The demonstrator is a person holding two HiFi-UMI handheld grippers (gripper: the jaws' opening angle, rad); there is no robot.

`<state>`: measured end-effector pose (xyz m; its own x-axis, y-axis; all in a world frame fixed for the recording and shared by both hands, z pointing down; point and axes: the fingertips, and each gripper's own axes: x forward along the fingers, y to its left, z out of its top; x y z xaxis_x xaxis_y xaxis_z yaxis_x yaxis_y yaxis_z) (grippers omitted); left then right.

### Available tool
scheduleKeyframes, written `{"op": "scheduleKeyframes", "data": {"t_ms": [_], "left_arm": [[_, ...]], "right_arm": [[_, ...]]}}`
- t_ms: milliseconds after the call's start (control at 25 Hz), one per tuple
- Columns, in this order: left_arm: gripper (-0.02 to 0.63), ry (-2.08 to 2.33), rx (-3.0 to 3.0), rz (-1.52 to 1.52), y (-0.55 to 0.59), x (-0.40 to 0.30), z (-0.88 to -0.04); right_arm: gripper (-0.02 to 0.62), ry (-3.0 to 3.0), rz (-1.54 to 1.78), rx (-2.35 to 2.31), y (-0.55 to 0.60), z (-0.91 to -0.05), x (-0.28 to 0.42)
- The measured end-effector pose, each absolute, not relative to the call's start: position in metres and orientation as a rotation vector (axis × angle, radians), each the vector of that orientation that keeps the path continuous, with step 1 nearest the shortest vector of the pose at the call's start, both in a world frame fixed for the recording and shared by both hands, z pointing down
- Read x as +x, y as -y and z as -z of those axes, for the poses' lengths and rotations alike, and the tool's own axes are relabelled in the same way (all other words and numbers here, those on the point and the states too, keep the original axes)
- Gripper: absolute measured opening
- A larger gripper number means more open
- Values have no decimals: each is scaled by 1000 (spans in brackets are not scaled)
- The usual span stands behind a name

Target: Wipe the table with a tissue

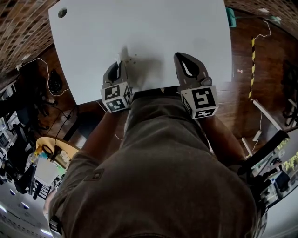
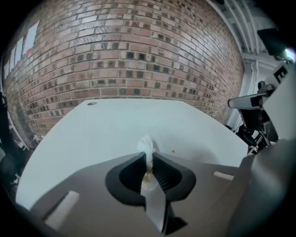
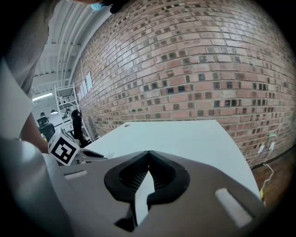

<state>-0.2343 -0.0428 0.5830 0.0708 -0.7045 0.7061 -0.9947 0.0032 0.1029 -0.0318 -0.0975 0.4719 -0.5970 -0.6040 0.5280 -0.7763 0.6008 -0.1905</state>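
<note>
pinching the tissue [image 2: 146, 144] tight in our left hand-held gripper [image 1: 121, 65] at the near edge of the counter [image 1: 149, 28]; our right hand-held gripper [image 3: 148, 155] sits closed on nothing alongside.

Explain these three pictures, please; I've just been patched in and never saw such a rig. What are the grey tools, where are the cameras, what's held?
No robot: a person stands over a white rectangular table holding a grey two-jaw hand gripper in each hand; the black-and-white marker cubes belong to those tools. One picture looks down from the person's head. The other two come from cameras riding on each gripper, looking along its jaws toward a brick wall. The left gripper is shut on a small crumpled white tissue, held over the table beside a few tiny brown specks. The right gripper is shut with nothing in it. The table otherwise shows only a dark round hole near a far corner.
</note>
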Motion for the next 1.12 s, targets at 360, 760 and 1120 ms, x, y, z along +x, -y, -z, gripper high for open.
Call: {"op": "scheduleKeyframes", "data": {"t_ms": [360,760,1120], "left_arm": [[44,1684,1776,-663,50,-227,-586],[44,1666,1803,-696,66,-212,-586],[44,1642,1824,-745,79,-202,-586]], "right_arm": [[15,2420,-575,1124,100,-471,-23],[15,2417,-583,1179,110,-466,-7],[15,2418,-590,1204,117,-463,2]]}}
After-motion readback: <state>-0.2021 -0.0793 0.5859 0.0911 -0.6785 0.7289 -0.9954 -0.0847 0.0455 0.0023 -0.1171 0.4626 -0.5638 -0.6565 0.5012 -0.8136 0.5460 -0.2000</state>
